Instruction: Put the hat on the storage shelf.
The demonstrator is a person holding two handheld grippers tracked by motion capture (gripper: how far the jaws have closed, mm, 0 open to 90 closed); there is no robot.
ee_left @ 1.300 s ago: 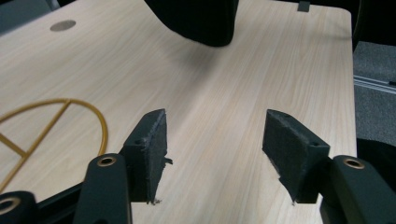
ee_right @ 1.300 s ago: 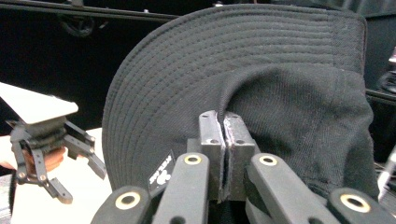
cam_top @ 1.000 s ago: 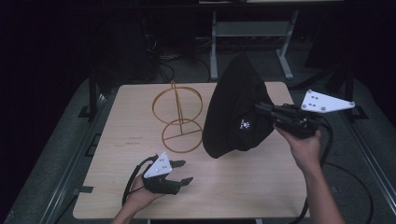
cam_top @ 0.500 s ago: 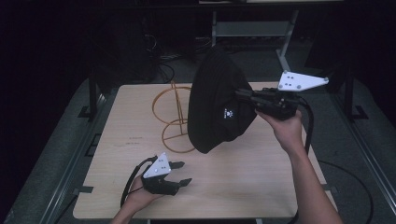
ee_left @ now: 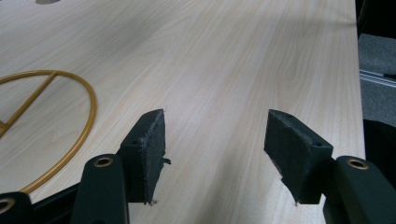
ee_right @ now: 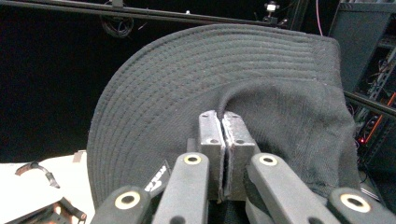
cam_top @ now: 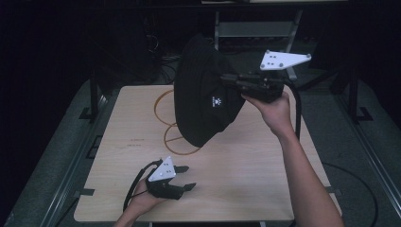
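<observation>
Hat [cam_top: 203,101] aloft in right claw [ee_right: 222,122]; pale wood table [cam_top: 246,175]; dark room

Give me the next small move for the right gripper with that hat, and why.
Probably carry the black bucket hat a little further left and lower it over the gold wire stand. The right gripper is shut on the hat's fabric and holds it in the air, partly in front of the stand. The left gripper rests open on the table, so it isn't helping.

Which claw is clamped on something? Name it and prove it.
The right claw: its jaws are pressed together on a fold of the black hat, held up above the table. The left claw sits low near the table's front edge, jaws spread apart, nothing between them.
</observation>
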